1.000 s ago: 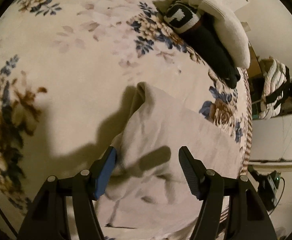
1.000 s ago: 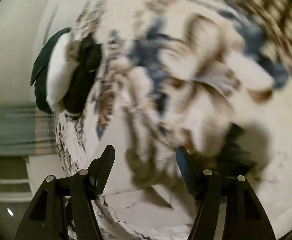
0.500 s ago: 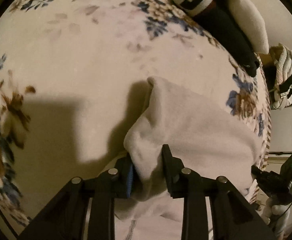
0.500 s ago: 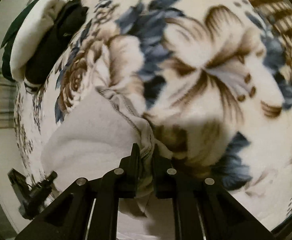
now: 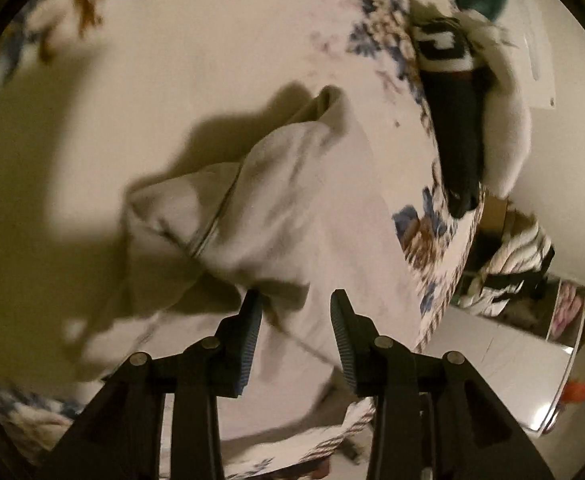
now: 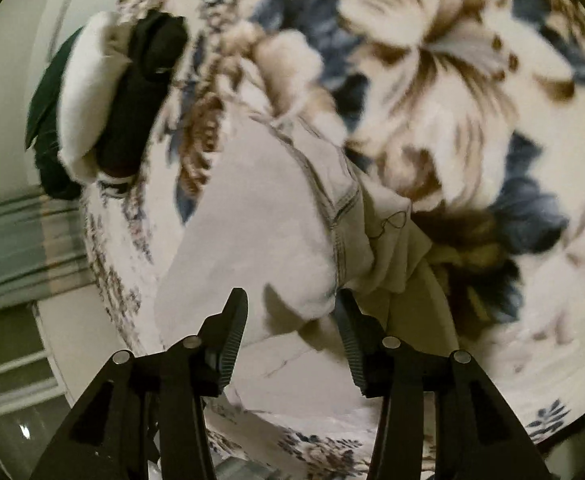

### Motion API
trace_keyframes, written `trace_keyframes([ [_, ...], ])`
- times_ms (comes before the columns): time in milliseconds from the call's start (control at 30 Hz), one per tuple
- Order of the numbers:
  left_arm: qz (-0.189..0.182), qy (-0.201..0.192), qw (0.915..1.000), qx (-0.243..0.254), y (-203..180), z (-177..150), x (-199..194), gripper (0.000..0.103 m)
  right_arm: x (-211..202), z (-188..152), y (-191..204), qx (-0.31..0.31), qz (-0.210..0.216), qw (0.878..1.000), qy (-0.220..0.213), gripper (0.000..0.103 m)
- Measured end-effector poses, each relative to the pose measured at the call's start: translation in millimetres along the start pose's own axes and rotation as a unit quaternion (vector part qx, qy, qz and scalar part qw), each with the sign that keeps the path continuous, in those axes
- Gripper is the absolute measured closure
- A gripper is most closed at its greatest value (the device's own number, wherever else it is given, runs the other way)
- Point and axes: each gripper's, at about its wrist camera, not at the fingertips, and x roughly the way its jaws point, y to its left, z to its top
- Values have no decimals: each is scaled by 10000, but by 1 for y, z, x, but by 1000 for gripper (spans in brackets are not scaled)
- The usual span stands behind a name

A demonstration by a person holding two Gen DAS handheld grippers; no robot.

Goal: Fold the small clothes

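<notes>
Floral bed (image 5: 196, 92), dim room | white garment (image 5: 292, 216) lay bunched near the edge, part-folded | my left gripper (image 5: 295, 322) spread over its fold, pinching nothing | my right gripper (image 6: 292, 320) just opened, spread around its hem | released so the fold could settle, I judged.

**Both grippers let go of the white garment**

Half a second back I had both grippers pinched on the white garment (image 5: 292, 216). Now the left gripper (image 5: 295, 340) has its jaws parted, having just opened a little; the cloth lies under and between them, and I see no pad pressing on it. The right gripper (image 6: 292, 332) has just been opening too, with the stitched hem hanging loose between its jaws, close to the right-hand pad. The garment itself has changed shape: its near edge has been carried over onto itself, so a doubled flap now sits on the floral bed cover (image 5: 172, 80), with a seam line running across the top layer.
</notes>
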Motion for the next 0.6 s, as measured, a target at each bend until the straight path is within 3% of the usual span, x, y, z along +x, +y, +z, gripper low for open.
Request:
trace_keyframes([
  [100, 278, -303, 9991, 60, -6, 3, 11, 74, 12, 3, -6, 320, 4, 9993, -175, 60],
  [167, 330, -600, 9975, 145, -11, 2, 9, 89, 12, 1, -7, 388, -60, 9986, -366, 89],
  [200, 371, -698, 9965, 260, -14, 0, 6, 98, 10, 1, -7, 361, -81, 9984, -430, 91],
  [233, 365, -811, 9952, 398, -18, -2, 2, 98, 7, -1, -4, 282, -127, 9982, -510, 94],
  [333, 339, -1143, 9897, 796, -29, -15, -21, 98, -8, -8, 1, 27, -164, 9980, -605, 96],
  [433, 183, -1259, 9879, 885, -34, -34, -47, 98, -27, -18, 7, -169, -145, 9978, -622, 96],
  [600, 195, -1140, 9895, 873, -26, -61, -60, 98, -54, -43, 7, -514, -293, 9969, -518, 96],
])
